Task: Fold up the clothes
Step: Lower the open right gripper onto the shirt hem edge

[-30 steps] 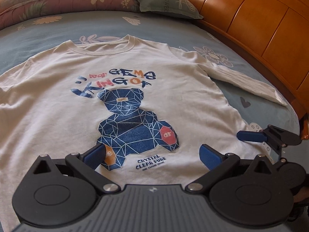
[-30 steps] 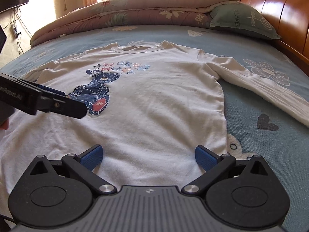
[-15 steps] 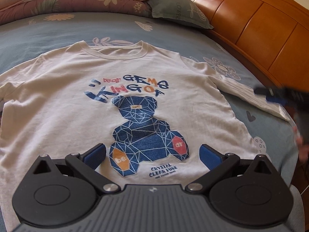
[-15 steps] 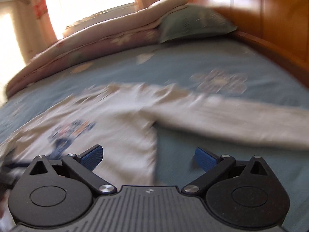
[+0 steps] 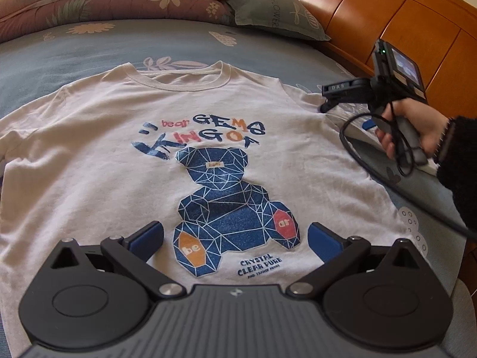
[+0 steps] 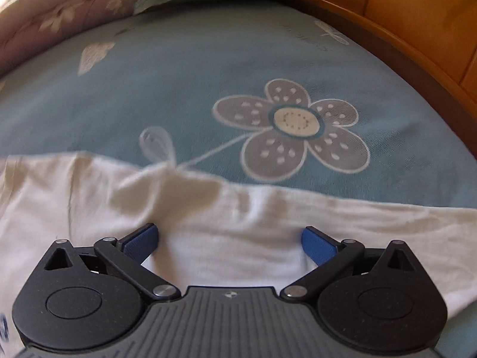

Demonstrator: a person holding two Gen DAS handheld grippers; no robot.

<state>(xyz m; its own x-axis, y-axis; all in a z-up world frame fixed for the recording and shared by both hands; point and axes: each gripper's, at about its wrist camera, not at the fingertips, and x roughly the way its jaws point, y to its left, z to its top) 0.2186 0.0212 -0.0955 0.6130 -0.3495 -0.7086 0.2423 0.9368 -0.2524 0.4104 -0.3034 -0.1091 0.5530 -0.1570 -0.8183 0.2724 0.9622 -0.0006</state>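
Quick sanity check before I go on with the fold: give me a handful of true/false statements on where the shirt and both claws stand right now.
1. The white long-sleeve shirt lies print side up on the bed. True.
2. The left claw is shut on the hem. False: it is open, above the lower part of the shirt, gripping nothing.
3. The right claw is open over the shirt's sleeve. True.
4. The sleeve is already folded across the bear print. False: it lies out to the side on the blue bedsheet.
5. A green pillow sits near the wooden headboard. True.
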